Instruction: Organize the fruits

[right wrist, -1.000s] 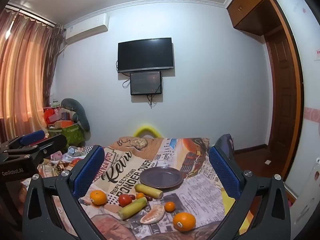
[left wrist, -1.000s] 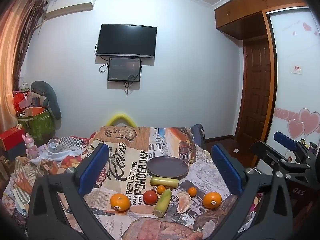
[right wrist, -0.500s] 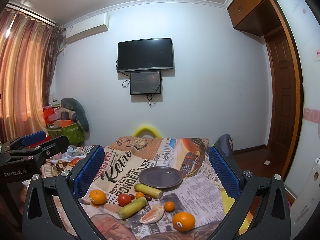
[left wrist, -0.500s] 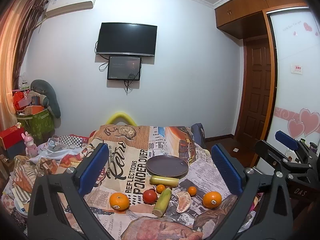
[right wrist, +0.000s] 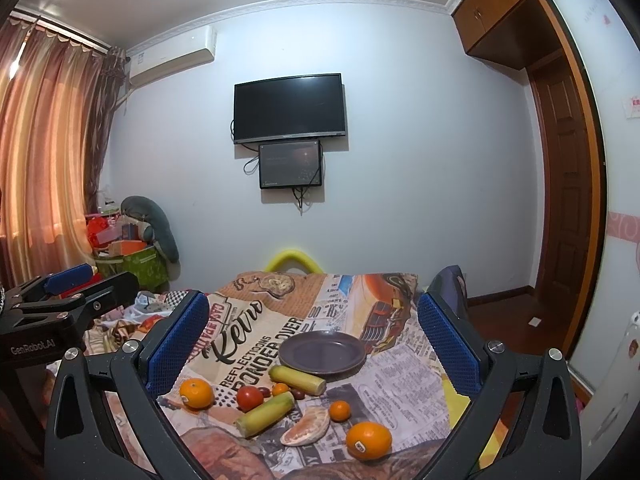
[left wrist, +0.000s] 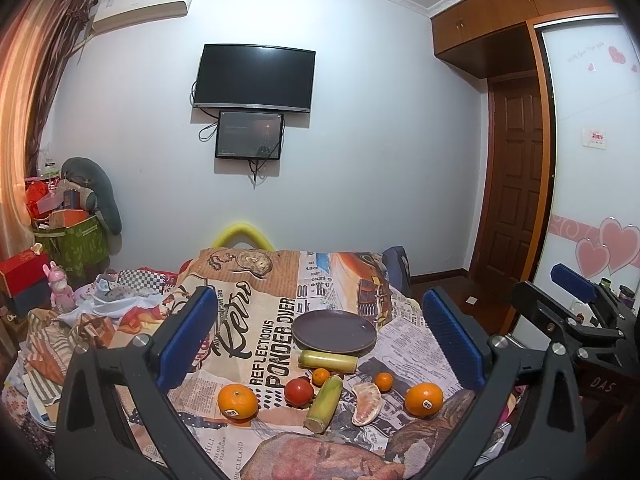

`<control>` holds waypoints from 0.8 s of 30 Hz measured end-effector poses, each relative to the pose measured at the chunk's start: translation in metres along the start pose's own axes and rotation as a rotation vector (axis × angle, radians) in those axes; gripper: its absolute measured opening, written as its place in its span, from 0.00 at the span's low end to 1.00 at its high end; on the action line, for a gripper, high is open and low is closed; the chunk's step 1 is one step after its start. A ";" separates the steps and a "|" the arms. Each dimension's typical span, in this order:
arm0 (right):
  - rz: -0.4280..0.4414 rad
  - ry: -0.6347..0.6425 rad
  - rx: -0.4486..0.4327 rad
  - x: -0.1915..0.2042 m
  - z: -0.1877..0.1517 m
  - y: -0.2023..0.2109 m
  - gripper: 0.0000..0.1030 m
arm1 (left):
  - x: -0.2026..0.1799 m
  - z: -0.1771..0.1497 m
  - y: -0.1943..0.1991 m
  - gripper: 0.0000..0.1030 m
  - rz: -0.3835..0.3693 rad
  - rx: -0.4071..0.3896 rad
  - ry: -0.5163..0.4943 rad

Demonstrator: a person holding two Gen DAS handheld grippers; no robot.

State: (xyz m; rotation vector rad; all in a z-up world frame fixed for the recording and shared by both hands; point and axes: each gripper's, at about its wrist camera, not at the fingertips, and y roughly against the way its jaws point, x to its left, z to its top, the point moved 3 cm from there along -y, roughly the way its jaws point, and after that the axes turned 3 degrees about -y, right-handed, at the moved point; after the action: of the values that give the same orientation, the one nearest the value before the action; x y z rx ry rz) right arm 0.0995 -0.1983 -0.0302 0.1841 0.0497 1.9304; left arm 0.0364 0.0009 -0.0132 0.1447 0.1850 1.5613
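Observation:
A dark purple plate [left wrist: 334,331] [right wrist: 322,351] sits on a newspaper-print tablecloth [left wrist: 256,320]. In front of it lie two oranges [left wrist: 237,401] [left wrist: 424,399], a tomato [left wrist: 299,391], two small tangerines [left wrist: 383,381], two yellow-green sugarcane pieces [left wrist: 325,398] [left wrist: 328,361] and a pomelo segment [left wrist: 366,397]. In the right wrist view they show too: an orange [right wrist: 368,440], the tomato [right wrist: 249,398], the segment [right wrist: 306,425]. My left gripper [left wrist: 320,344] and right gripper [right wrist: 312,348] are both open and empty, held above the near edge of the table.
A yellow chair back [left wrist: 242,235] stands behind the table. A dark bag [right wrist: 452,292] hangs at the table's right. Cluttered clothes and boxes [left wrist: 60,280] lie to the left. A wooden door [left wrist: 516,180] is on the right.
Both views have shifted only slightly; the left view tilted a little upward. No fruit has moved and both grippers stay open.

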 end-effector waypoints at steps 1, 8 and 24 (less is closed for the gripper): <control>0.000 -0.001 0.001 0.000 0.000 0.000 1.00 | 0.001 0.000 0.000 1.00 0.000 0.000 0.000; -0.001 -0.003 0.001 -0.001 0.000 0.000 1.00 | 0.000 0.001 0.000 1.00 -0.002 0.001 0.000; 0.001 -0.004 0.005 -0.001 0.001 0.000 1.00 | -0.002 0.003 0.000 1.00 -0.006 0.002 -0.001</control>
State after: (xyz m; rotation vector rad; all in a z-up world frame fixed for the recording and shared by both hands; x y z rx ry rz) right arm 0.1002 -0.1991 -0.0292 0.1914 0.0511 1.9313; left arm 0.0372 -0.0010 -0.0099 0.1465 0.1867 1.5549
